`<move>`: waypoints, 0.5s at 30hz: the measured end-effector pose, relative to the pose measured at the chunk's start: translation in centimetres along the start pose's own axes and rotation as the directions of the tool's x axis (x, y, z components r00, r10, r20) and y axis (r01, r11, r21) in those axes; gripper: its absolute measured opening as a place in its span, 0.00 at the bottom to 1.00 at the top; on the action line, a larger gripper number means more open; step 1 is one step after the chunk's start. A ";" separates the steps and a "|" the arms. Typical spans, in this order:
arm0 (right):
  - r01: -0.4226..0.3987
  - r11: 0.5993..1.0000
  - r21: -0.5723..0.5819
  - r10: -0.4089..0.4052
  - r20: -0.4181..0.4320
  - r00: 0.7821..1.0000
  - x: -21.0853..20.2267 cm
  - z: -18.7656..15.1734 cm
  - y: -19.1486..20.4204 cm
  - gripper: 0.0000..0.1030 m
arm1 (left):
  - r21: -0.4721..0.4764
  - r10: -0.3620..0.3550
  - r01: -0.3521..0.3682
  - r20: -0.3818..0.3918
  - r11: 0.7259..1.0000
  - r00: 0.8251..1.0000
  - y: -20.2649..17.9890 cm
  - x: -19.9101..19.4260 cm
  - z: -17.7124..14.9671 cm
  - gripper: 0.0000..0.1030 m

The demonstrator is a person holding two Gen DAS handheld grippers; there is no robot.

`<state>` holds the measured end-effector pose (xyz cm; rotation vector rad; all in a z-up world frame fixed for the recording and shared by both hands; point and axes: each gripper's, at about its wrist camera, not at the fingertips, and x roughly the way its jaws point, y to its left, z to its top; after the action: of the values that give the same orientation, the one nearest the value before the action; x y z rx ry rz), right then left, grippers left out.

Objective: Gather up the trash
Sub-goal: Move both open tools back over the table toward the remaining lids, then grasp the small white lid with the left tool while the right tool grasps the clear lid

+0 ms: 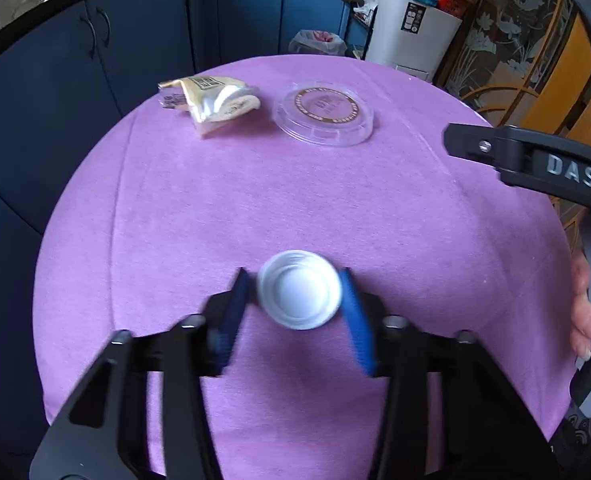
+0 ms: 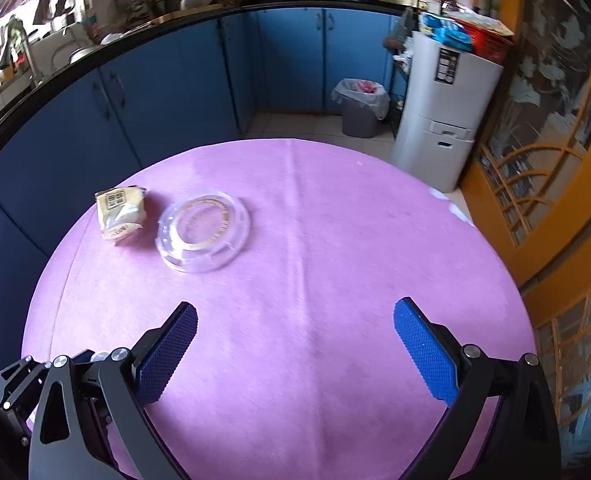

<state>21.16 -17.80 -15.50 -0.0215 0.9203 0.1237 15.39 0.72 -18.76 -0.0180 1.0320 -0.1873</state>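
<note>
The left gripper (image 1: 299, 294) grasps the white cap (image 1: 298, 295) by its rim, near the surface (image 1: 215, 200) edge, well short of the clear lid (image 1: 323, 114). Shallow purchase risks slipping. The right gripper (image 2: 295, 340) is released.

The round table (image 2: 335, 240) wears a plain lilac-pink cloth with faint fold lines; the bottle cap (image 1: 299, 295) is white; the crumpled wrapper (image 1: 211, 102) is cream and gold with dark print; the clear plastic lid (image 1: 323, 114) carries a brown and gold ring label; the left gripper (image 1: 297, 300) and right gripper (image 2: 295, 344) are black with blue pads, the right's cross-hatched; the cabinets (image 2: 287, 56) are blue under a black counter; the bin (image 2: 360, 114) is grey with a pale liner; the door (image 2: 567, 160) is orange wood with leaf-etched glass.
</note>
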 end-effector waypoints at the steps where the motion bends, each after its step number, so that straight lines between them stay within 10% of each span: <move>1: -0.003 1.000 -0.010 0.003 -0.001 1.000 0.3 0.2 0.4 0.93 | -0.002 -0.013 0.013 0.001 1.000 1.000 0.2 -0.1 0.0 0.40; 15: -0.078 0.983 -0.168 0.068 -0.063 0.996 6.7 4.2 6.6 0.93 | -0.123 0.154 -0.145 0.074 0.982 0.985 6.5 -0.5 2.9 0.40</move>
<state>27.70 -10.26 -18.09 -0.1512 0.9661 0.2713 18.57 7.01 -17.58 -0.0538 0.9557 0.0110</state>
